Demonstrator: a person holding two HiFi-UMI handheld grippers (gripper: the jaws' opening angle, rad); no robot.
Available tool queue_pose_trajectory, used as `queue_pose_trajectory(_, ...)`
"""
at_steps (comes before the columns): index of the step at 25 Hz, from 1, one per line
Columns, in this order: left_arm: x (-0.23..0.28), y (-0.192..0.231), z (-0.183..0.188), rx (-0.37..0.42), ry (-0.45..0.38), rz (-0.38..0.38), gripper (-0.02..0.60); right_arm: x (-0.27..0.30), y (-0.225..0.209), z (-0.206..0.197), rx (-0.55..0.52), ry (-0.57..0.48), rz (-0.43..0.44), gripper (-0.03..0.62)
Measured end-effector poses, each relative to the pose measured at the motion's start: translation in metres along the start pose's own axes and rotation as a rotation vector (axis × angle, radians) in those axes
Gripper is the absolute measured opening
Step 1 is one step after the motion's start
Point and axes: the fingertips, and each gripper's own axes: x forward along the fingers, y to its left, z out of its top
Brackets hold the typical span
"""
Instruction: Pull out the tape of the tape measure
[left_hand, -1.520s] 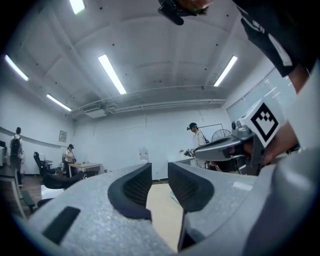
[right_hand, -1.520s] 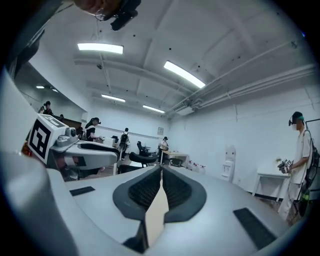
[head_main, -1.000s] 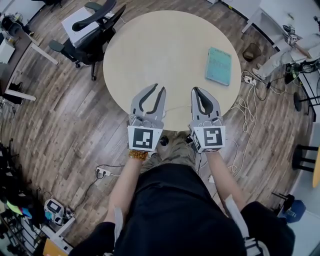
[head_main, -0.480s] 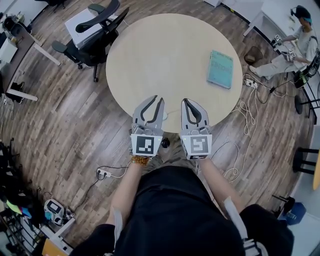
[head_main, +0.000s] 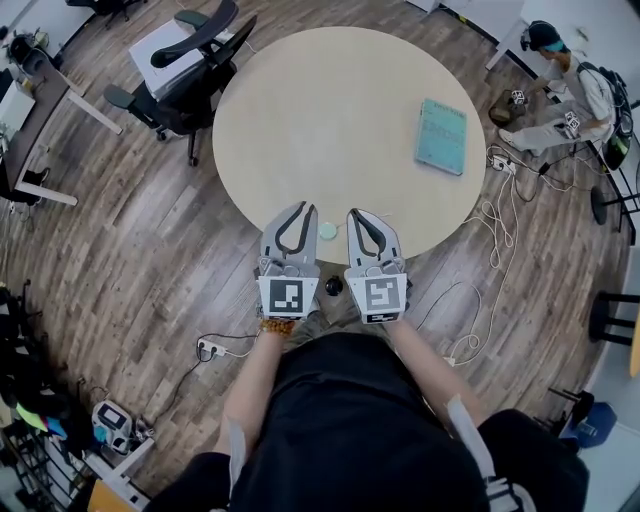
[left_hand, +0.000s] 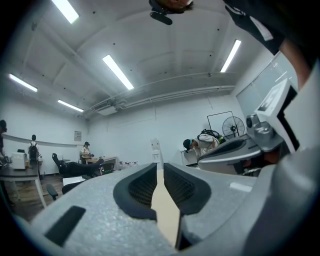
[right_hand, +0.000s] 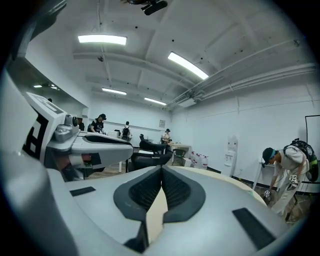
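Note:
A small pale green round tape measure (head_main: 327, 231) lies on the round beige table (head_main: 340, 110) close to its near edge. No drawn-out tape shows. It sits between my two grippers, touching neither. My left gripper (head_main: 302, 208) is just left of it. Its jaws have just been closing and now stand a narrow slit apart, with nothing between them (left_hand: 157, 167). My right gripper (head_main: 352, 213) is just right of the tape measure, its pads meeting at the tips on nothing (right_hand: 161, 169). Neither gripper view shows the tape measure.
A teal book (head_main: 440, 135) lies on the table's right side. An office chair (head_main: 185, 60) stands at the far left edge. Cables (head_main: 490, 220) and a power strip (head_main: 208, 345) lie on the wood floor. A person (head_main: 565, 90) bends at the far right.
Both grippers drew back toward the table's near edge and came closer together. The left jaws narrowed. The green tape measure came into sight between them.

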Motion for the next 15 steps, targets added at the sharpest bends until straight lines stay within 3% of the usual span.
queue_pose_trajectory(15,-0.018,0.022,-0.035,0.034,0.073,0.049,0.024,0.010,0.028,-0.038,-0.001,0.086,0.031,-0.002)
